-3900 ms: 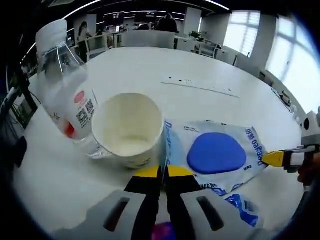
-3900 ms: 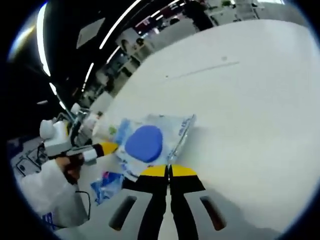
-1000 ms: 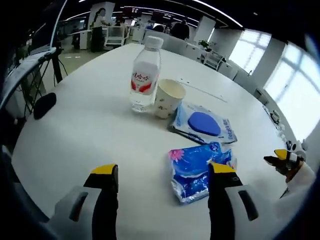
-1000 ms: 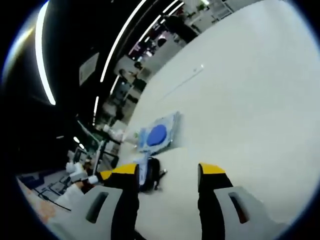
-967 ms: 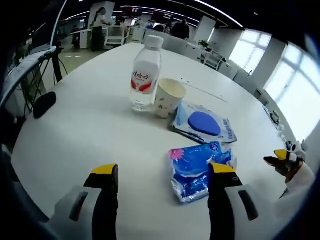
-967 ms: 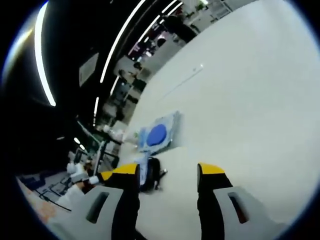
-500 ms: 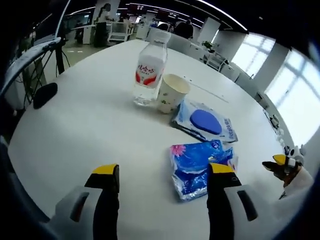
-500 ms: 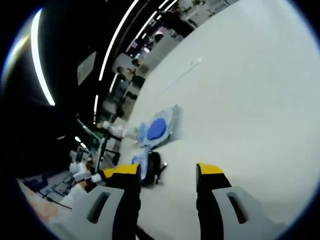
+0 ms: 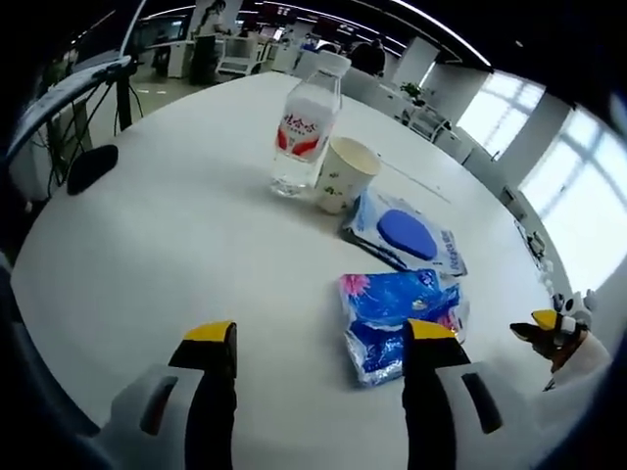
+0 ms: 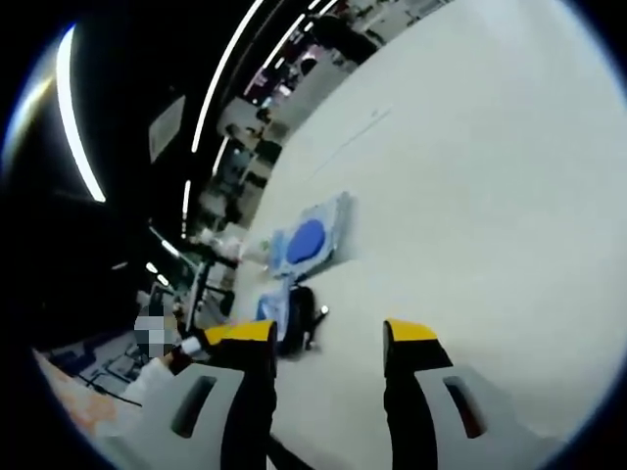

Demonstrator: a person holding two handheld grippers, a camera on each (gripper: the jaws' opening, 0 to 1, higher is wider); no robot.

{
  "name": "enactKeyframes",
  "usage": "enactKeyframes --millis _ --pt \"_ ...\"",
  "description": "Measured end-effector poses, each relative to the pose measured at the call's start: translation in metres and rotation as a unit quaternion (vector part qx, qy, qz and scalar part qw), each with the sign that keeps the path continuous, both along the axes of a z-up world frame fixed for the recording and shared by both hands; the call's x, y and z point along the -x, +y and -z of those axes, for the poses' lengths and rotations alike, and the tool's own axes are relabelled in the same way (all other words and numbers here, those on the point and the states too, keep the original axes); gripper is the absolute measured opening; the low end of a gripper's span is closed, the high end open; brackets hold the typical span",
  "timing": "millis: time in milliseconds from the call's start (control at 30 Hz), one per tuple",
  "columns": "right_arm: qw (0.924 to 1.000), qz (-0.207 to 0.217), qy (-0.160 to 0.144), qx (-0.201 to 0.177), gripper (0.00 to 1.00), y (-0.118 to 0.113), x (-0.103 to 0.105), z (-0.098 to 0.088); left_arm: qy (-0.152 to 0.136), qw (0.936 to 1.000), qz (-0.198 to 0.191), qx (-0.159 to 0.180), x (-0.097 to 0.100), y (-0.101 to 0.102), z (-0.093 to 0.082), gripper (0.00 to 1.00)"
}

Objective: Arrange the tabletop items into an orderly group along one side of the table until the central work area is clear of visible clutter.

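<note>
- Left gripper view puts your left gripper (image 9: pixel 320 338) at the bottom of the frame, jaws spread wide and holding nothing, above bare white table (image 9: pixel 167 235).
- Four items run in a slanted row from upper centre toward lower right: water bottle (image 9: pixel 306 124), paper cup (image 9: pixel 345 174) just beside it, clear pouch with a blue pad (image 9: pixel 407 233), then the blue printed packet (image 9: pixel 397 316).
- That packet sits nearest you, just ahead of the left gripper's right-hand jaw; its long axis runs roughly along the row.
- Your right gripper's yellow tip (image 9: pixel 545 322) pokes in at the right edge, near the packet's far side; from there alone you cannot tell its state.
- Right gripper view shows the right gripper (image 10: pixel 324 337) released and empty, the pouch (image 10: pixel 312 239) in centre left, the packet (image 10: pixel 274 315) beside the left-hand jaw tip.
- Judging by this, the left gripper is nearer the packet.
</note>
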State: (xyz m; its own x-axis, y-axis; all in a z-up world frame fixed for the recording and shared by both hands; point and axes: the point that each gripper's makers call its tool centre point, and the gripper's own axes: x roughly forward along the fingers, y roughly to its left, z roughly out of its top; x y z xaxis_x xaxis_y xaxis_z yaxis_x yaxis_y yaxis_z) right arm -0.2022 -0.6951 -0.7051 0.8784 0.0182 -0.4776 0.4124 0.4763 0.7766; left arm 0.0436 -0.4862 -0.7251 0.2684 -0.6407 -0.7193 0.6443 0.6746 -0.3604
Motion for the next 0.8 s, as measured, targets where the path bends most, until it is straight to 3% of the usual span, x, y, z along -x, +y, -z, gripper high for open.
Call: enactKeyframes --millis 167,800 --pt "1.0000 0.003 0.000 -0.007 0.41 0.0022 0.0005 0.0007 0.013 0.9999 0.005 0.009 0.0071 -0.0012 0.0008 0.64" --pt "0.9999 0.003 0.000 -0.014 0.41 0.0080 0.0036 0.0014 0.016 0.9998 0.005 0.008 0.0108 0.0071 0.0013 0.63"
